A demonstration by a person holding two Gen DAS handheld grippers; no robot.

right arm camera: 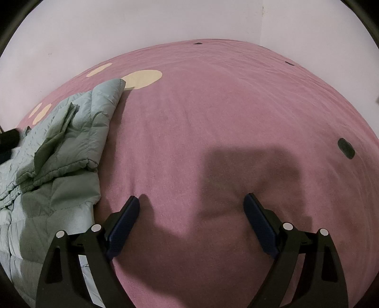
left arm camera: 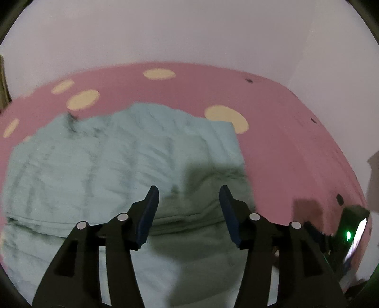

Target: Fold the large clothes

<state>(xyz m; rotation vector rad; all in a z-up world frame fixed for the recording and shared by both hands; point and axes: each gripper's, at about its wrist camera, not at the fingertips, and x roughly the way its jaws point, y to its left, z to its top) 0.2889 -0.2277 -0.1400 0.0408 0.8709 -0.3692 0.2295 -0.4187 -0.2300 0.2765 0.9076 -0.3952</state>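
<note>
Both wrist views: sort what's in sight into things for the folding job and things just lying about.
For the job:
- pale green quilted jacket, lying crumpled on the bed
- left gripper, open above the jacket
- right gripper, open over bare cover

Just lying about:
- pink bed cover with cream spots
- white wall

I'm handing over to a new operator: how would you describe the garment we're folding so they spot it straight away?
Look at the pink bedspread with pale yellow ovals that fills both views. The garment is the pale green quilted jacket lying under the open left gripper, left of the open right gripper. It is the only puffy, stitched, green thing on the flat pink cloth.
</note>
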